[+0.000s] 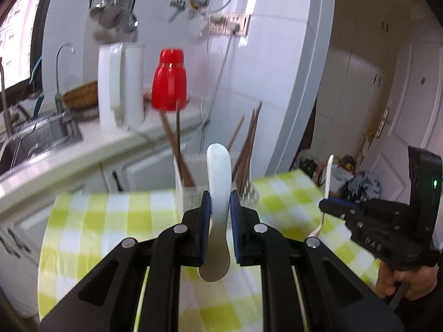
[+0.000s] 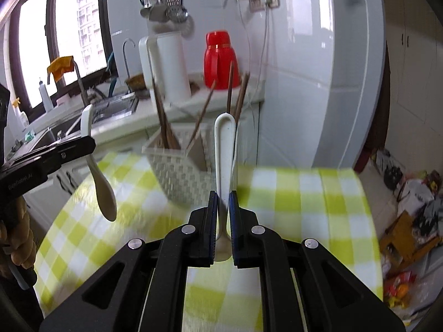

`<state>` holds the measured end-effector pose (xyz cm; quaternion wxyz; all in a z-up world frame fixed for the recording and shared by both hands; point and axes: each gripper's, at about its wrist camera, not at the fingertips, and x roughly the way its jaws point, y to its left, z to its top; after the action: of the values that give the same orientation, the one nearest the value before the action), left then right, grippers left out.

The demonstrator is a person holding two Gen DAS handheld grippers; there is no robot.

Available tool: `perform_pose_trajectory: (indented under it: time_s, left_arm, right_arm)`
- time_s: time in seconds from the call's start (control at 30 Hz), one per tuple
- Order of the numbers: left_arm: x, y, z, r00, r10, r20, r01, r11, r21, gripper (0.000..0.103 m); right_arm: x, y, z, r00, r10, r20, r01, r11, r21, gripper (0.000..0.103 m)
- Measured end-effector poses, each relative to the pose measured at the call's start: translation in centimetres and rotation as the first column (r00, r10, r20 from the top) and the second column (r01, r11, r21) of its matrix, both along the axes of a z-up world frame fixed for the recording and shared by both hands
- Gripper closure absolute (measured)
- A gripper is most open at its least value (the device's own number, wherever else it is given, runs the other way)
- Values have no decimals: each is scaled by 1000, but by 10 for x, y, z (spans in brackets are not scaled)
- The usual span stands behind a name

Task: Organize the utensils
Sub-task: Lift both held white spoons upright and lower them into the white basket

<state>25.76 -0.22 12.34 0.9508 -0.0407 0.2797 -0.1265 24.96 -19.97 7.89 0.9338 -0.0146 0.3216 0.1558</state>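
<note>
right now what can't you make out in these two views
- Left wrist view: the left gripper covers part of its white spoon.
- Left wrist view: the holder sits behind that spoon and is blurred, so its compartments are unclear.
- Right wrist view: the right gripper hides its spoon's bowl.
- Both views: the checked cloth is motion-blurred.

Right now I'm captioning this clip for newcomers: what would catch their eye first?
Each gripper is shut on a white spoon, the left gripper and the right gripper, both raised above the green-checked tablecloth. Past them, a white basket of chopsticks stands on the table, and a red flask on the counter.
</note>
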Motion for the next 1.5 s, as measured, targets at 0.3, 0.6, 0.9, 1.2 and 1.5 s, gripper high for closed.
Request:
perform_pose_trajectory:
  time_s: [0.3, 0.6, 0.9, 1.2, 1.5]
  left_arm:
    - [59, -8, 42, 997, 11, 81, -11, 1000, -1, 89]
    - [93, -12, 27, 995, 25, 95, -25, 1000, 4, 89]
    - [108, -14, 8, 995, 28, 93, -30, 999, 15, 89]
    - [111, -20, -3, 993, 39, 107, -42, 999, 27, 89]
    - [114, -27, -20, 992, 53, 112, -59, 997, 48, 89]
  right_arm:
    - [55, 11, 25, 999, -8, 42, 7, 999, 36, 94]
    - [87, 14, 21, 998, -42, 47, 38, 996, 82, 94]
    - [105, 16, 6, 997, -64, 31, 61, 993, 102, 94]
    - [114, 24, -5, 998, -57, 17, 55, 993, 108, 94]
    - [119, 25, -15, 999, -51, 2, 51, 994, 99, 94]
